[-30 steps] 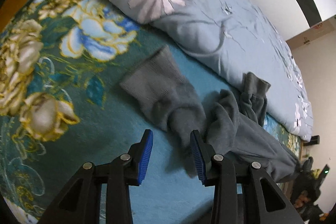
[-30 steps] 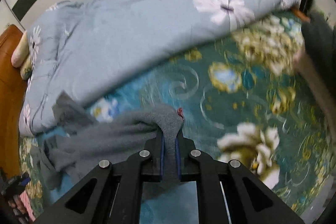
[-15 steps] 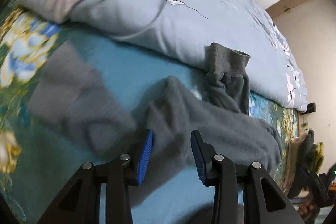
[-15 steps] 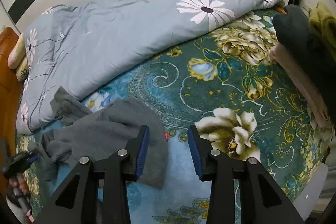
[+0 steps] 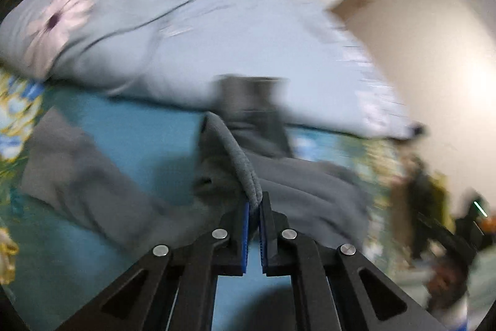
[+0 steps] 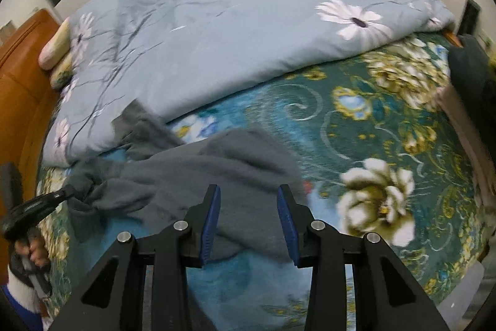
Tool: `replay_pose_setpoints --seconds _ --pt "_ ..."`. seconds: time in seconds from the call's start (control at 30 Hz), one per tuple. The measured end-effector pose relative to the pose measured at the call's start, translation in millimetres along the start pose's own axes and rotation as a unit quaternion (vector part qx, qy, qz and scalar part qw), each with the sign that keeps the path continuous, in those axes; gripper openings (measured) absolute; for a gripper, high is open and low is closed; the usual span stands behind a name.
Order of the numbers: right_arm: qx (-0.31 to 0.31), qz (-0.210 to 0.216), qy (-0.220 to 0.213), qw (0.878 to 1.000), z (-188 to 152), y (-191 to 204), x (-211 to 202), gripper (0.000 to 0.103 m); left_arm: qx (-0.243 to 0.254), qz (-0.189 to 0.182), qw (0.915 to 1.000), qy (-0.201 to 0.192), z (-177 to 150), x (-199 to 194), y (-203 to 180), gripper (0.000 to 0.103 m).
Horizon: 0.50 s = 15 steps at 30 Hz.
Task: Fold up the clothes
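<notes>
A grey fleece garment (image 6: pixel 198 172) lies crumpled on the teal floral bedspread (image 6: pixel 356 126). In the left wrist view my left gripper (image 5: pixel 254 205) is shut on a rolled edge of the grey garment (image 5: pixel 241 163), which rises from the jaws toward the quilt. That view is blurred by motion. In the right wrist view my right gripper (image 6: pixel 248 197) is open and empty, hovering over the garment's near right part. The left gripper also shows in the right wrist view (image 6: pixel 69 193), at the garment's left end.
A light blue daisy quilt (image 6: pixel 235 39) is bunched along the far side of the bed. An orange headboard (image 6: pixel 21 76) stands at left. Folded clothes (image 6: pixel 468 101) are piled at the bed's right edge.
My left gripper has closed on the garment's edge and swung right. My right gripper let go of the garment earlier and stays open above it.
</notes>
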State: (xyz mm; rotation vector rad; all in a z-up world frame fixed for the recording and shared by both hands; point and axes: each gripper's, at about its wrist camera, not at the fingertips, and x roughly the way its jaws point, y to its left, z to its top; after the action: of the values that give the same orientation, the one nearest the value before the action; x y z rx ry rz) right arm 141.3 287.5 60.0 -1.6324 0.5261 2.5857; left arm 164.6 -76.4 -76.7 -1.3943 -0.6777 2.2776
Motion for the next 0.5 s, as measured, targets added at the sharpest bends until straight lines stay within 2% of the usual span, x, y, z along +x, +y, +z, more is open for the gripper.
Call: replay_pose_setpoints --seconds 0.07,0.13,0.2,0.27,0.37,0.5 --pt "0.001 0.039 0.016 0.999 0 18 9 0.039 0.038 -0.045 0.9982 -0.009 -18 -15 -23 0.006" --pt "0.003 0.078 0.031 0.996 1 37 18 0.039 0.063 -0.072 0.9954 -0.002 -30 -13 -41 0.006" --pt "0.004 0.116 0.046 0.992 1 55 27 0.045 0.083 -0.07 0.994 0.009 -36 -4 -53 0.006" --pt "0.005 0.154 0.061 0.986 2 74 36 0.059 0.089 -0.064 0.9937 0.024 -37 6 -59 0.006" --pt "-0.034 0.161 0.075 0.984 12 123 52 0.059 0.09 -0.061 0.9936 0.032 -38 9 -61 0.006" --pt "-0.1 0.131 0.144 0.976 15 186 98 0.059 0.084 -0.056 0.9946 0.027 -36 4 -61 0.006"
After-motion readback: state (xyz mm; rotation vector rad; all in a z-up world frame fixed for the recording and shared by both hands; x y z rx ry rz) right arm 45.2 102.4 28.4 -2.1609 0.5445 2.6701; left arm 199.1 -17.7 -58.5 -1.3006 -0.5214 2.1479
